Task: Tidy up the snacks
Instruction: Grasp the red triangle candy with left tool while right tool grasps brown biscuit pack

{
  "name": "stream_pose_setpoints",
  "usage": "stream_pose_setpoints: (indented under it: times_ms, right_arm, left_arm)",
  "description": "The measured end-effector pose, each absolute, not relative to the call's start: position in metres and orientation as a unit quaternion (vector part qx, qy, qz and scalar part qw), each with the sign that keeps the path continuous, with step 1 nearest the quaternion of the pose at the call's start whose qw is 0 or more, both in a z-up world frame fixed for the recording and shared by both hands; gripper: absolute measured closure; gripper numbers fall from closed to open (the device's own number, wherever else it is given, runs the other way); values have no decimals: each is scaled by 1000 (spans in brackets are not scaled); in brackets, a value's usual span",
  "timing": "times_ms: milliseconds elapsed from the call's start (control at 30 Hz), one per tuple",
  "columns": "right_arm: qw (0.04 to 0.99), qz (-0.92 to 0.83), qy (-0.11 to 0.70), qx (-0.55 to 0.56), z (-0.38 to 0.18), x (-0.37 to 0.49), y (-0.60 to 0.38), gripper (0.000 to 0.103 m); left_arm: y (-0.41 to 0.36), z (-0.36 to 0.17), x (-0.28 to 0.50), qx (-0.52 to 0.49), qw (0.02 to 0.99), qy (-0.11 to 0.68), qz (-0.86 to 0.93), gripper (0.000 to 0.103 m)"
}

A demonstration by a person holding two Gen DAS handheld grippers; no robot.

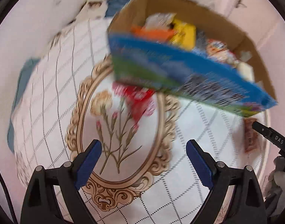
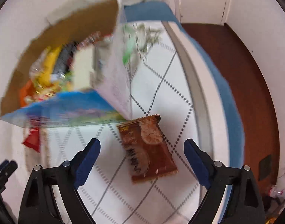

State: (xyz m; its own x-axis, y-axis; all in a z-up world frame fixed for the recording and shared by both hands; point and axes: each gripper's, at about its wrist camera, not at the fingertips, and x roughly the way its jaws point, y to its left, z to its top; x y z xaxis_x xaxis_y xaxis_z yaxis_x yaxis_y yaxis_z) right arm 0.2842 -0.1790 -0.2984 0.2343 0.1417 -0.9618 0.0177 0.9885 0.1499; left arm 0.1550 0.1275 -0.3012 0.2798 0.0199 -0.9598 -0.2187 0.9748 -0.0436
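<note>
**Above a patterned cloth, two empty grippers are poised over loose snack packets**

On the white tablecloth (image 2: pixel 142 196) with its dotted diamond lines, a brown, glossy, rectangular biscuit packet (image 2: pixel 148 149) is seen lying flat just beside the open cardboard box (image 2: pixel 82 26) with blue printed sides, in which other snacks are piled. The right gripper (image 2: pixel 142 149) is held over this packet with its blue-padded jaws spread wide; the packet lies between them in the view, but nothing is gripped, and contact cannot be confirmed. The left gripper (image 1: pixel 144 151) is likewise wide open and empty, aimed at the cloth's gold-framed flower motif, with a blurred red packet (image 1: pixel 140 100) lying ahead by the box's near wall. The pick would probably be best made by the jaws being lowered squarely across the brown packet's narrow sides, so that the slippery foil is pinched evenly and not crushed.
</note>
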Motion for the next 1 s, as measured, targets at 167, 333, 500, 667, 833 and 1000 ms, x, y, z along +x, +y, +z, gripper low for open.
stream_pose_setpoints:
  times_ms: [167,333,500,667,833,1000]
  right_arm:
    - [764,50,641,51,-335,295,-164,28]
    - [760,77,644,29,-338,281,-143,39]
    - [751,103,653,15,-342,252,-118,39]
    - [747,93,657,32,-349,246,-112,39]
    - [742,80,664,39,-356,258,-110,38]
    - [743,82,664,23,-357,262,-99,42]
  left_arm:
    - [147,-324,164,-91,782,607,104,11]
    - [157,-327,184,-83,787,603,101,11]
    - [160,-340,209,-55,777,620,87,11]
    - [157,-359,229,-45,765,640,54,11]
    - [157,-365,234,-51,767,639,42,58]
    - [159,-362,215,-59,769,635,38,59]
